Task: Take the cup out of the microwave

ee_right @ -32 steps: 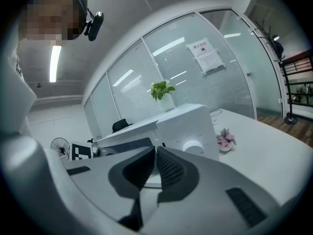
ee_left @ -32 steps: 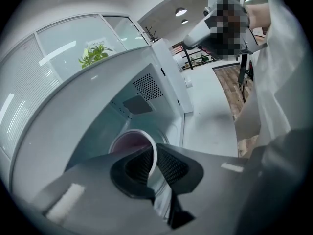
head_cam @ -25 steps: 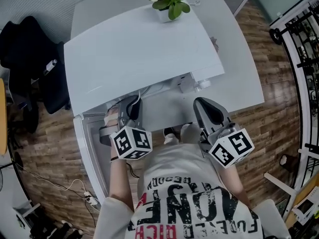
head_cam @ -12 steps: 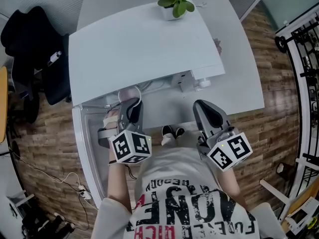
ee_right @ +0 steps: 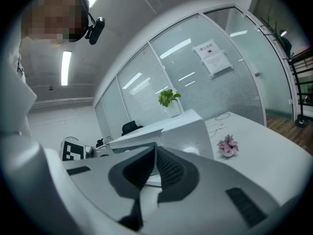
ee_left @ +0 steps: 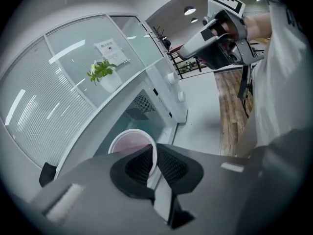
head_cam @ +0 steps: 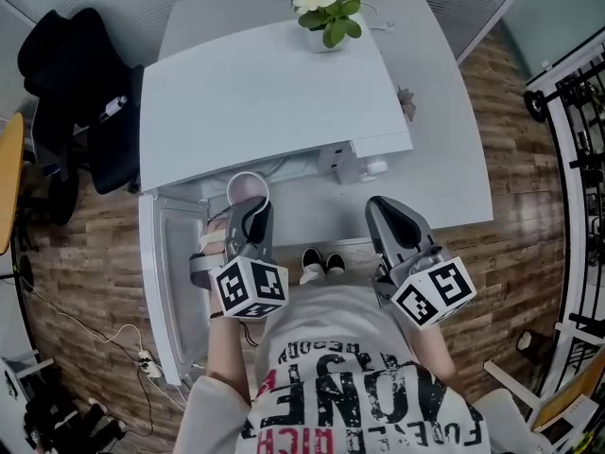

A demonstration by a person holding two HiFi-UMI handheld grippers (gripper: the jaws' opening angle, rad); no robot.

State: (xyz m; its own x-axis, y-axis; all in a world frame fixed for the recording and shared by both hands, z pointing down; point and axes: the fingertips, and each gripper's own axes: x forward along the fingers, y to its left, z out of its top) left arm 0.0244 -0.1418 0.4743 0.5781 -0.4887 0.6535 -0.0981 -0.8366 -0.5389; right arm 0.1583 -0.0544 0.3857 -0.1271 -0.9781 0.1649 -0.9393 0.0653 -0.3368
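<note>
The microwave (head_cam: pixel 265 93) stands on the white table (head_cam: pixel 444 159), its door (head_cam: pixel 170 282) open at the left. The cup (head_cam: pixel 248 187) is upright at the cavity mouth, just beyond the left gripper (head_cam: pixel 250 208), whose jaws pinch its near rim. The right gripper (head_cam: pixel 383 208), well to the right, is closed on nothing.

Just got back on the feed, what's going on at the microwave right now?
A person is taking the cup out of the microwave, whose door stands open. The left gripper is clamped on the cup's rim and holds it at the oven's mouth. The right gripper is shut and empty, off to the side by the table edge.
</note>
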